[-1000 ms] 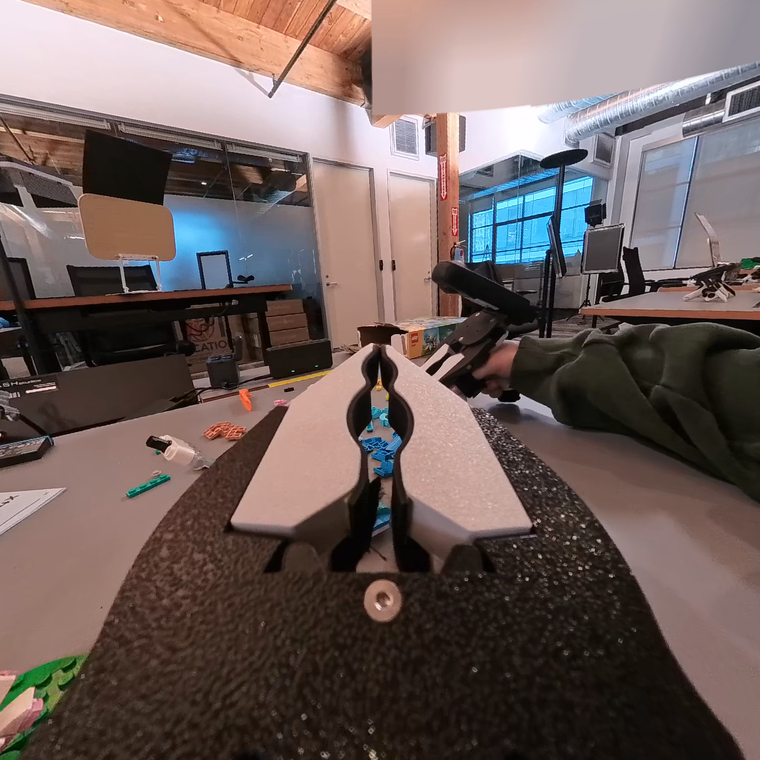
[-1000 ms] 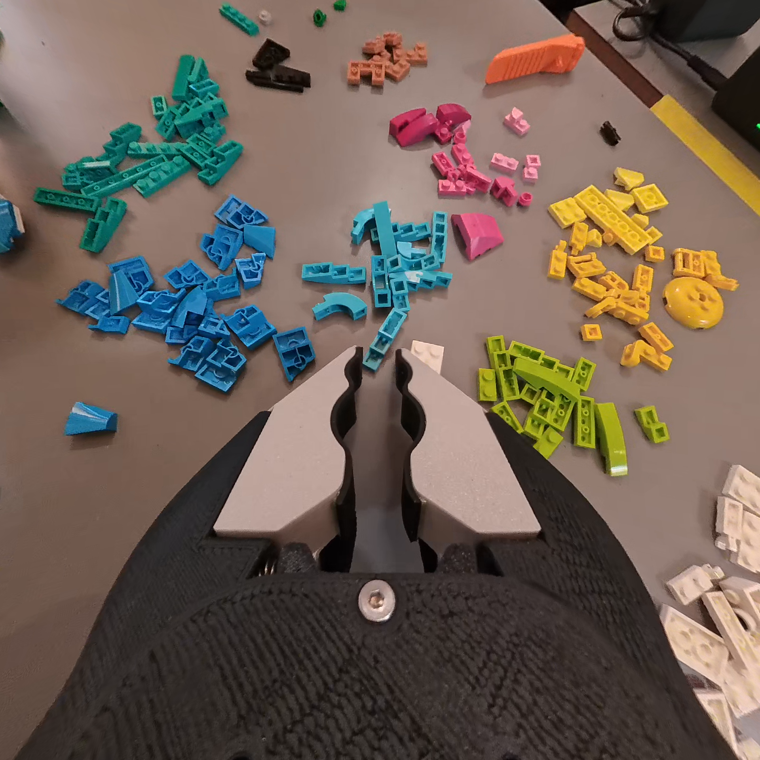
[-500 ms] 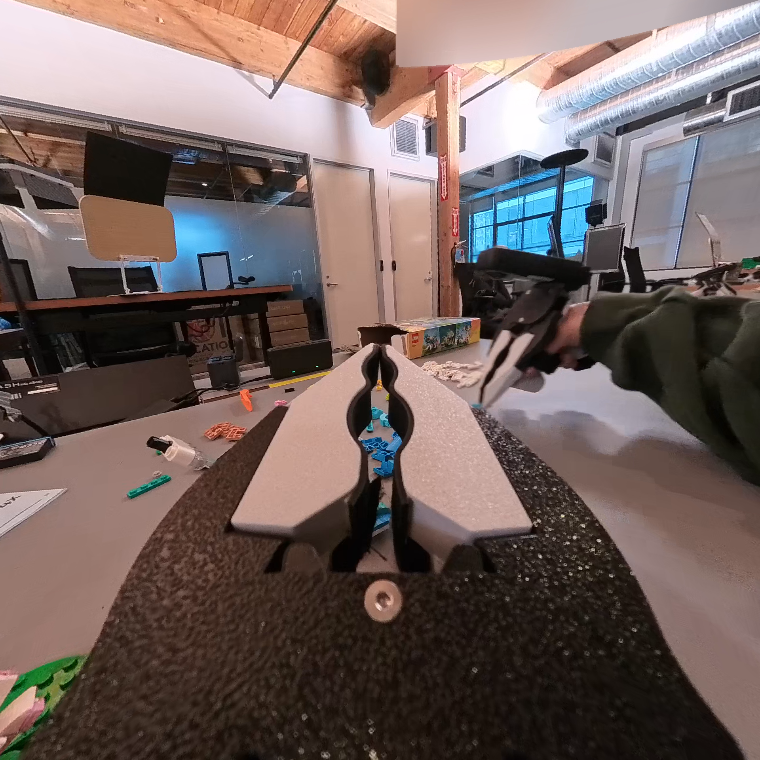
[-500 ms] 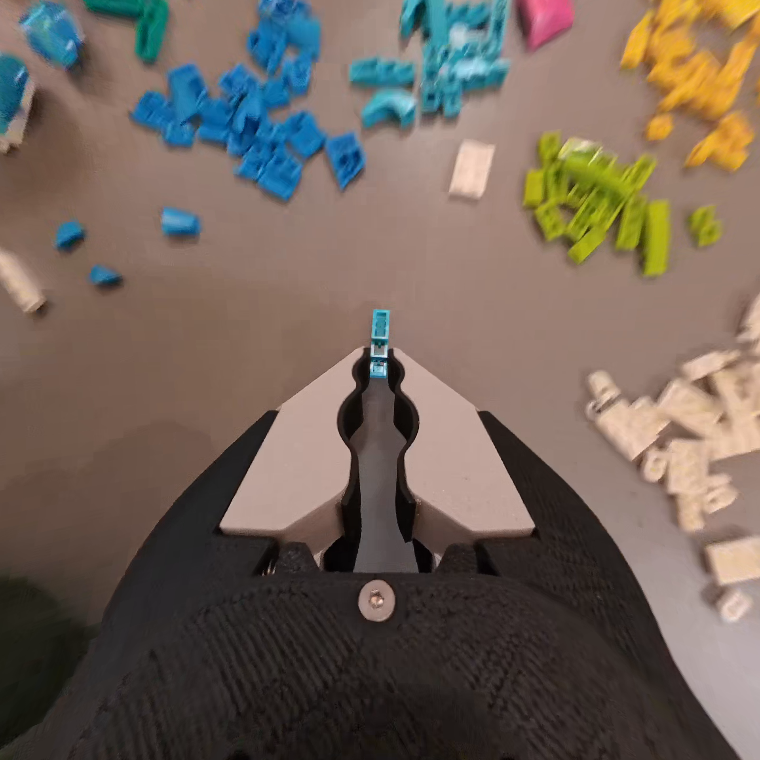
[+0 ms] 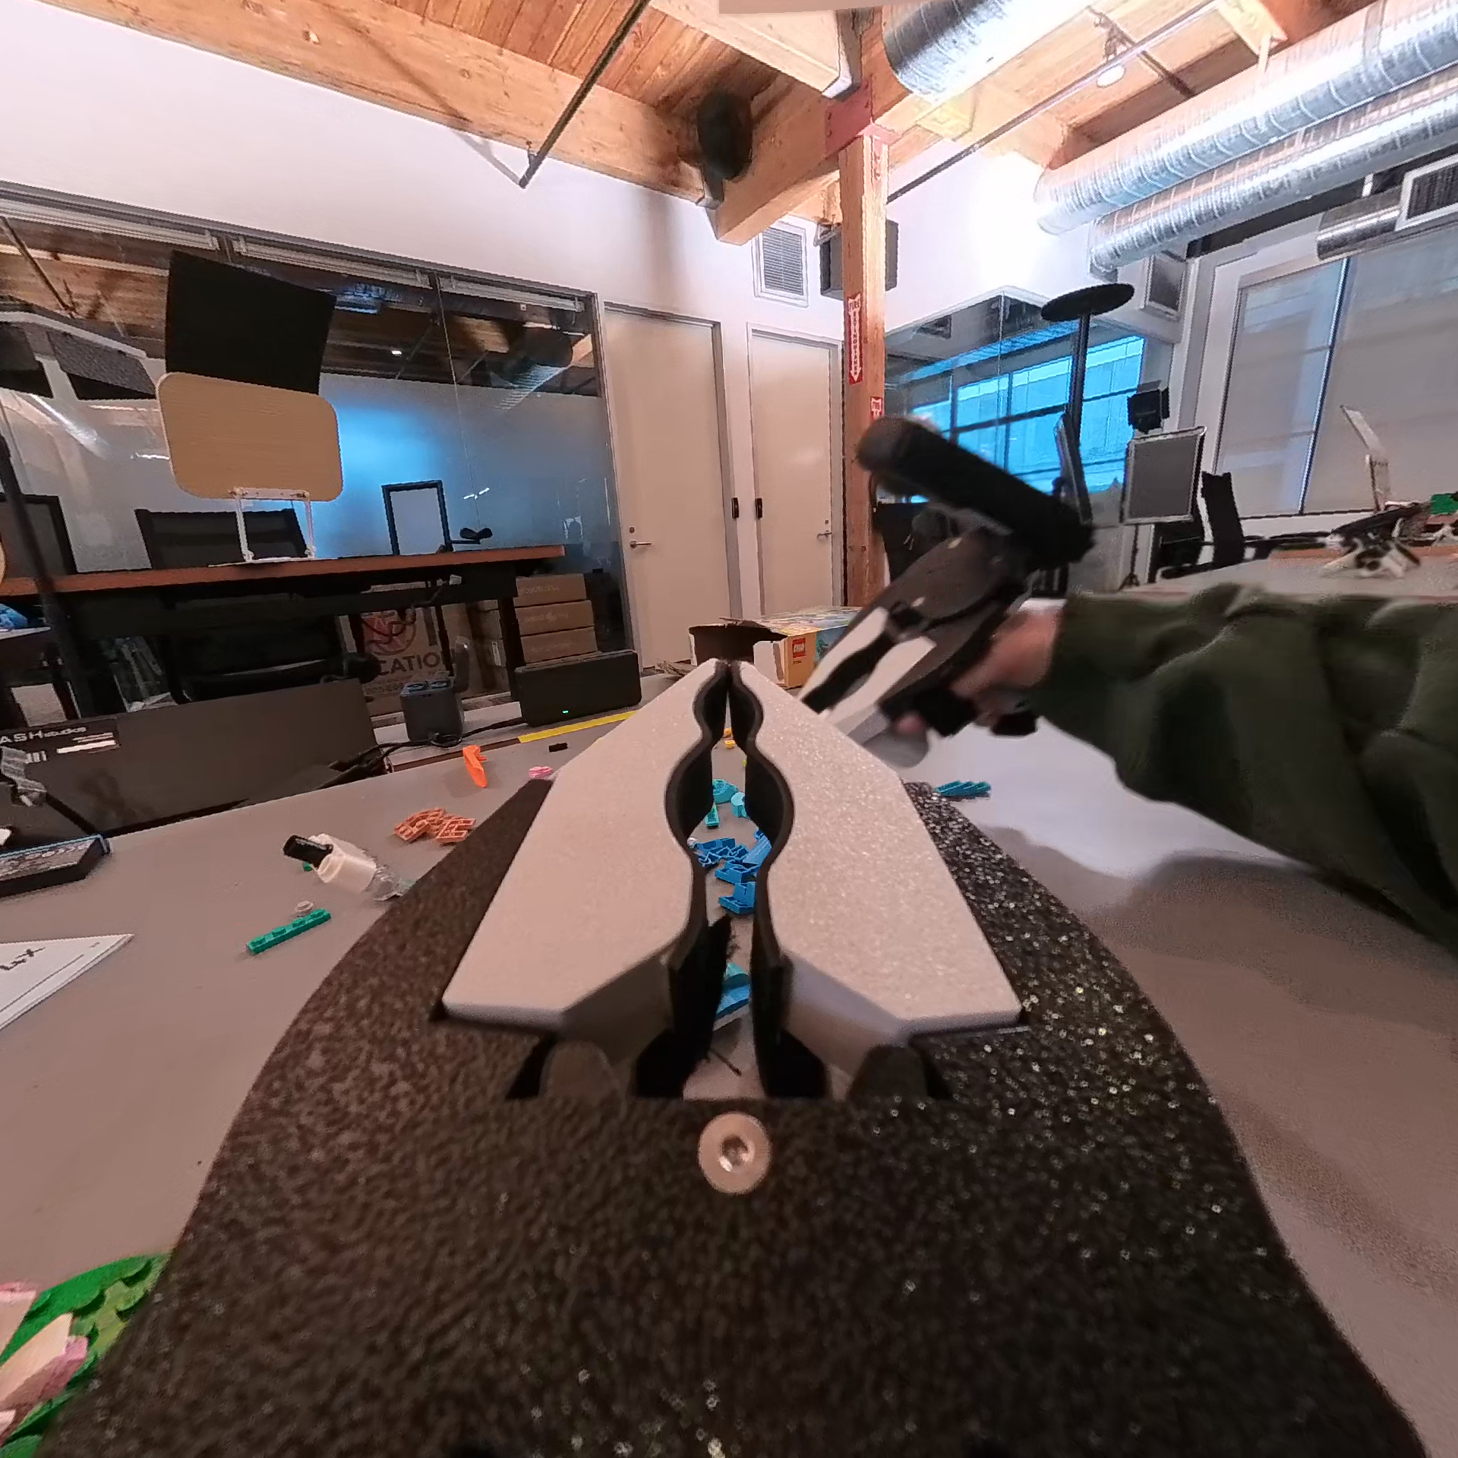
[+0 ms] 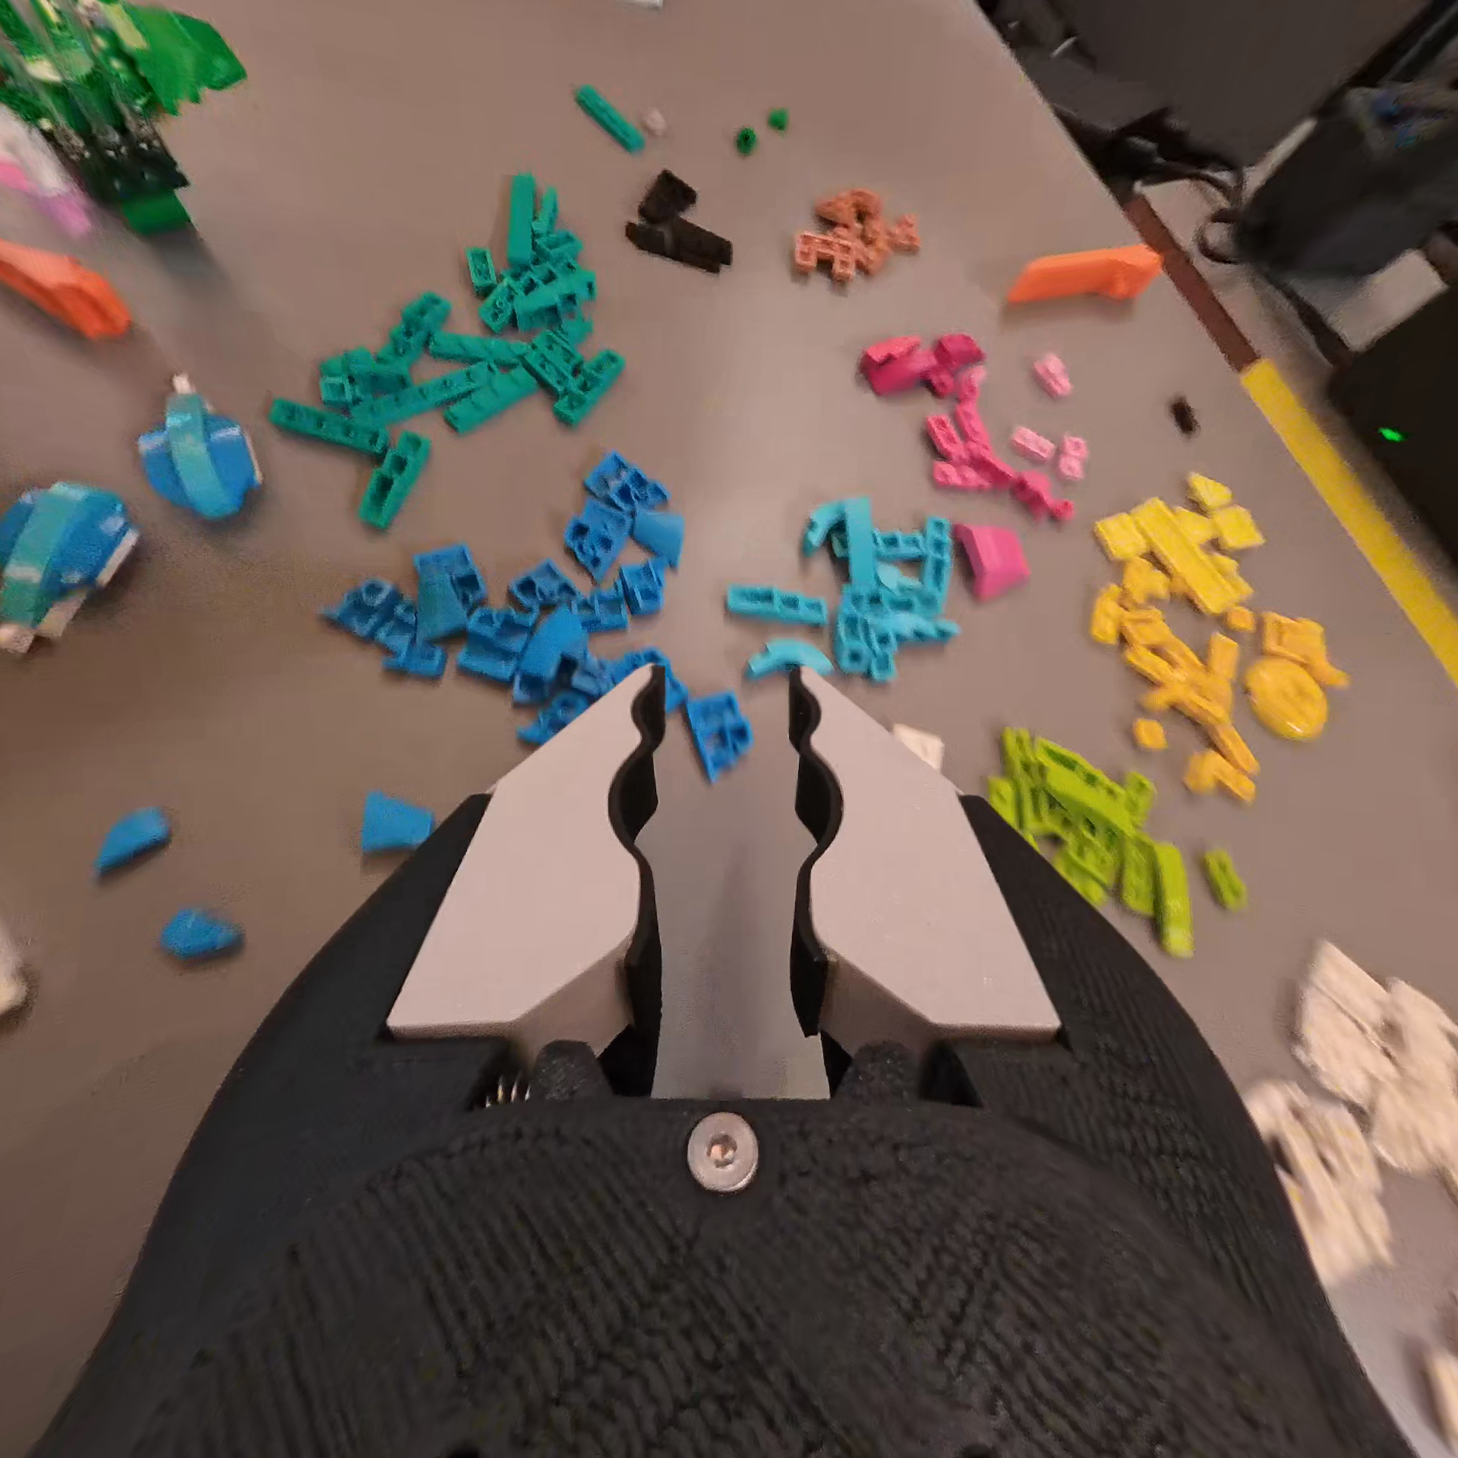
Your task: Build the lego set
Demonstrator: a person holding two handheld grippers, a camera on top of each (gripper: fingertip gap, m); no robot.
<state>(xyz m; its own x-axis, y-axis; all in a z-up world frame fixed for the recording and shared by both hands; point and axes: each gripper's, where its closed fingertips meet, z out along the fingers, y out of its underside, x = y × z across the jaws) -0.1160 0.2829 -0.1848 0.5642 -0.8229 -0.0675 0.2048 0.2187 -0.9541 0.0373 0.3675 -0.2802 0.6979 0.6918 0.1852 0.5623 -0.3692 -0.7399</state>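
Observation:
My right gripper (image 6: 726, 682) is open and empty, hovering over sorted piles of loose bricks on the grey table (image 6: 197, 749). Its tips are above the near edge of the blue pile (image 6: 513, 623), with the cyan pile (image 6: 876, 592) just ahead to the right. My left gripper (image 5: 726, 671) is shut with nothing between its tips, held low over the table. In the left wrist view the right gripper (image 5: 852, 678) shows farther off, held by a hand in a green sleeve (image 5: 1262, 710). A green build shows at the far left (image 6: 118, 79) and in the left wrist view (image 5: 79, 1341).
Around the piles lie teal (image 6: 473, 371), pink (image 6: 970, 442), yellow (image 6: 1183, 600), lime (image 6: 1089, 820), white (image 6: 1357, 1065), black (image 6: 678, 229) and brown bricks (image 6: 852, 237). Two orange tools (image 6: 1089, 272) (image 6: 63, 288) and two small blue builds (image 6: 197, 465) lie nearby. The table's far edge has a yellow strip (image 6: 1357, 513). The grippers' ends are close to 20 centimetres from one another.
Half a second ago my right gripper was shut on a small cyan brick. Now it is open and empty, back over the piles. My left gripper has stayed still.

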